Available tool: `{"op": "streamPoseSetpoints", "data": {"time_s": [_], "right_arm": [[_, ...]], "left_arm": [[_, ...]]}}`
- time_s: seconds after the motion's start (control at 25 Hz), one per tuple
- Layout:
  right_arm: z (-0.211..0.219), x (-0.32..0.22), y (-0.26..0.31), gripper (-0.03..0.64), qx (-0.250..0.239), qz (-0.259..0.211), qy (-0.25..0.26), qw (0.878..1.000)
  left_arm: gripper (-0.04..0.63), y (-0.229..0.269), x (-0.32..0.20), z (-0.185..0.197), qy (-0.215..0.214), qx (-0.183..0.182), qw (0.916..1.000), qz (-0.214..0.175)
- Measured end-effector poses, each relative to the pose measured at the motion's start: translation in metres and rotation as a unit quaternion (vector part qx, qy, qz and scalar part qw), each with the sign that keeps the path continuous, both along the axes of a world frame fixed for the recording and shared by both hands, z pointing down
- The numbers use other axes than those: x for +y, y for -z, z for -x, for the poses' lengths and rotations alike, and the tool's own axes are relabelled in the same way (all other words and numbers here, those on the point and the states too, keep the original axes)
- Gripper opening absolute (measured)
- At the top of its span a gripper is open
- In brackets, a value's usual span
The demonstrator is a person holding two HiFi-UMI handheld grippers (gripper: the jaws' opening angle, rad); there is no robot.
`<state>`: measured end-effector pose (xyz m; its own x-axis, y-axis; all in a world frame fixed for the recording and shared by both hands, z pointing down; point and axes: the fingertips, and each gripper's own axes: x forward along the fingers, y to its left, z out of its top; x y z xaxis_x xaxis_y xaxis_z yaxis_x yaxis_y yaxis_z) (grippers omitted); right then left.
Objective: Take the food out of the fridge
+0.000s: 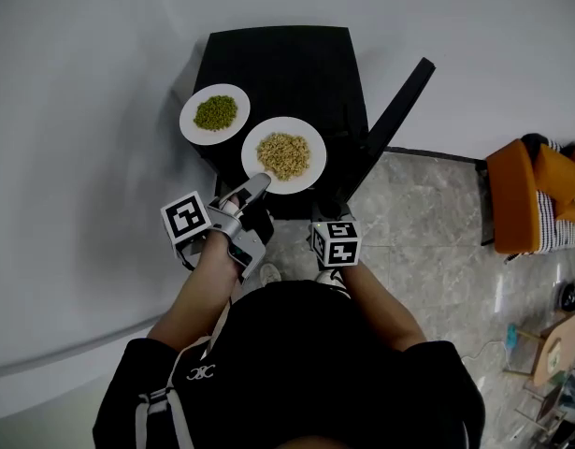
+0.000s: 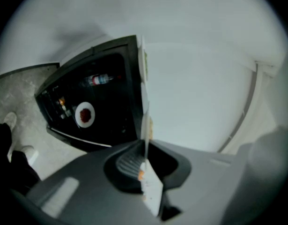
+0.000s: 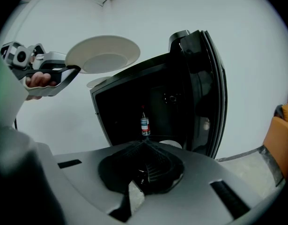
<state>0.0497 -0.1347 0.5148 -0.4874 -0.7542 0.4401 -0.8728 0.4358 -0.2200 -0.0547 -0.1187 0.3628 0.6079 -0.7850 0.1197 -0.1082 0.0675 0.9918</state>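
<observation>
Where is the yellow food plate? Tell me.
Head view, centre: the left gripper holds the yellow food plate by its rim over the fridge, right of the green food plate.

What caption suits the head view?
Left hand-held gripper grips a plate of beige grains above the open black fridge.

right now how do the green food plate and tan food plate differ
The plate of green food sits on the fridge top; the plate of tan food is held by its rim in the left claw. From above, the green one looks smaller than the tan one. Both are round, white.
</observation>
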Motion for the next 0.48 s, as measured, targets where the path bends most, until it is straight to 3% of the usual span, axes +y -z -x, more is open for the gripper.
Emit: {"op": "streamPoseSetpoints", "data": {"time_s": [0.2,0.48], "right_arm": [[-0.001,0.004,0.001,-0.002,0.004,0.000,0.001,1.000],[-0.003,0.005,0.004,-0.002,0.011,-0.006,0.000,1.000]], "left_arm": [[0.017,0.009,-0.028,0.000,0.018,0.004,0.9998,-0.011],[0.017,0.010,-0.063,0.003,0.062,0.008,0.9980,0.002]]}}
